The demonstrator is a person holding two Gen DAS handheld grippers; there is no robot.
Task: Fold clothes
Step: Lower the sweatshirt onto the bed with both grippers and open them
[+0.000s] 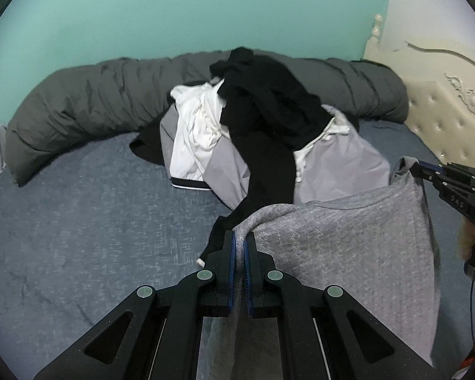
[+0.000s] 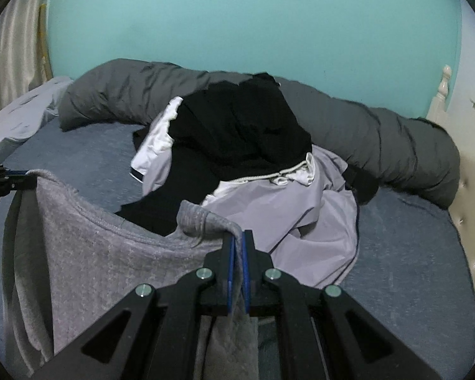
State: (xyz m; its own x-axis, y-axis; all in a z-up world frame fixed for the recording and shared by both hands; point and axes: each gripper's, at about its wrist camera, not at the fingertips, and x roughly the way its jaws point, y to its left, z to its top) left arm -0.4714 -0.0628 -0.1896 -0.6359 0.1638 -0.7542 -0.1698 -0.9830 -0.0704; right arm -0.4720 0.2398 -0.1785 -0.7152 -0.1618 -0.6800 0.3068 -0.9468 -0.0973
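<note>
Both grippers' fingers clamped on grey shirt [image 1: 348, 237], left gripper [image 1: 240, 242] pinching one top corner, right gripper [image 2: 238, 237] the other, shirt hanging spread between them over blue bed [image 1: 79, 215], clothes pile [image 1: 253, 126] behind, dark duvet [image 1: 79, 101] along wall

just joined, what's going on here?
A person is folding laundry on a bed. The left gripper and the right gripper are each shut on a top corner of a grey knit top, holding it stretched between them. A pile of unfolded clothes waits behind it on the blue bedsheet.
</note>
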